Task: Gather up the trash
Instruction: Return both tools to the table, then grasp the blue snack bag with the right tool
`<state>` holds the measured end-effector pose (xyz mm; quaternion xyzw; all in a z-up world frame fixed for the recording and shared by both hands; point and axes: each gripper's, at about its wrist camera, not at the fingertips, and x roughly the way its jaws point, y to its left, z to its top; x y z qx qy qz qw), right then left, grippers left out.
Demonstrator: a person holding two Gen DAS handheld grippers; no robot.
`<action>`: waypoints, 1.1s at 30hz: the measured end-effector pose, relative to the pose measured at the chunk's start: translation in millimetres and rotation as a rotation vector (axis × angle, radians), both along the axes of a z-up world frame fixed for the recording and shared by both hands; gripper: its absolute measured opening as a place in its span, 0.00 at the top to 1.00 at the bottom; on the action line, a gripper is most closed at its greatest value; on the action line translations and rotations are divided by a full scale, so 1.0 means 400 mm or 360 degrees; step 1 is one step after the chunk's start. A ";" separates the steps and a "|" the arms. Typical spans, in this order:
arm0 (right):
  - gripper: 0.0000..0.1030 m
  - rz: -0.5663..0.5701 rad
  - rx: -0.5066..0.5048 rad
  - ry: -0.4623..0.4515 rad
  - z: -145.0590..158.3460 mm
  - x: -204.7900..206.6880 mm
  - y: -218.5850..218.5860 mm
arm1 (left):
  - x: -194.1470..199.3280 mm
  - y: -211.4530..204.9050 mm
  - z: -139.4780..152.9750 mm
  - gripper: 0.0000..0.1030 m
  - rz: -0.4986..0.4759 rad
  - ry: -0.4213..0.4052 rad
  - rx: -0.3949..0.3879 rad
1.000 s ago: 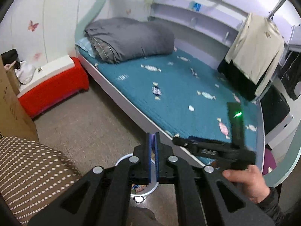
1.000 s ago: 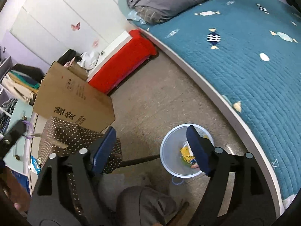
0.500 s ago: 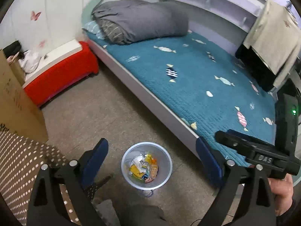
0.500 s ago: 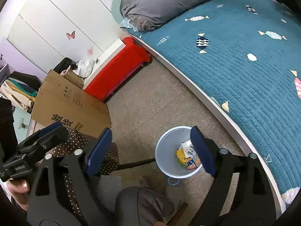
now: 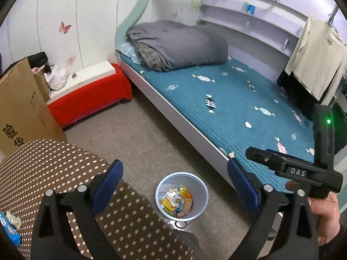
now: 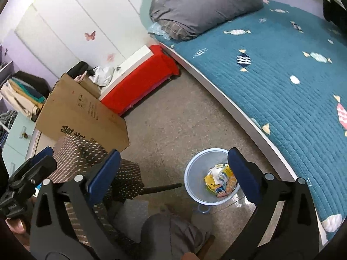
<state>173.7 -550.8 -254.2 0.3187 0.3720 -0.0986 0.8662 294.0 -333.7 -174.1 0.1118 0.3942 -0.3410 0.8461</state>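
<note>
Wrappers (image 5: pixel 176 202) in the bin (image 5: pixel 200 191) by bed (image 5: pixel 249 117)

both wrist views angled down, sharing bin (image 5: pixel 181 195) (image 6: pixel 211 176), bed (image 5: pixel 227 99) (image 6: pixel 282 69)

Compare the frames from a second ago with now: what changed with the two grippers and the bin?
The left gripper, shut on a thin blue item a second ago, has just been opening and is now wide with nothing between its fingers; the item is gone from it. The right gripper, already empty, has opened a little wider. The trash bin with its wrappers, the bed and the cardboard box stayed put.
</note>
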 end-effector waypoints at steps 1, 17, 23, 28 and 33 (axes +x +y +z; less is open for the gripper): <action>0.06 0.0006 -0.0006 -0.0006 0.008 0.001 0.009 | -0.005 0.013 0.008 0.08 0.0010 -0.0003 -0.0012; 0.06 0.0345 -0.0191 -0.0128 0.181 0.075 0.288 | -0.068 0.300 0.110 0.06 0.0290 -0.0115 -0.0163; 0.06 0.0541 -0.0274 -0.0156 0.223 0.116 0.425 | -0.082 0.441 0.121 0.06 0.0455 -0.0160 -0.0183; 0.06 0.0706 -0.0336 -0.0169 0.243 0.158 0.546 | -0.082 0.567 0.111 0.06 0.0606 -0.0154 -0.0191; 0.06 0.0890 -0.0385 -0.0171 0.240 0.198 0.670 | -0.095 0.694 0.093 0.06 0.0752 -0.0163 -0.0176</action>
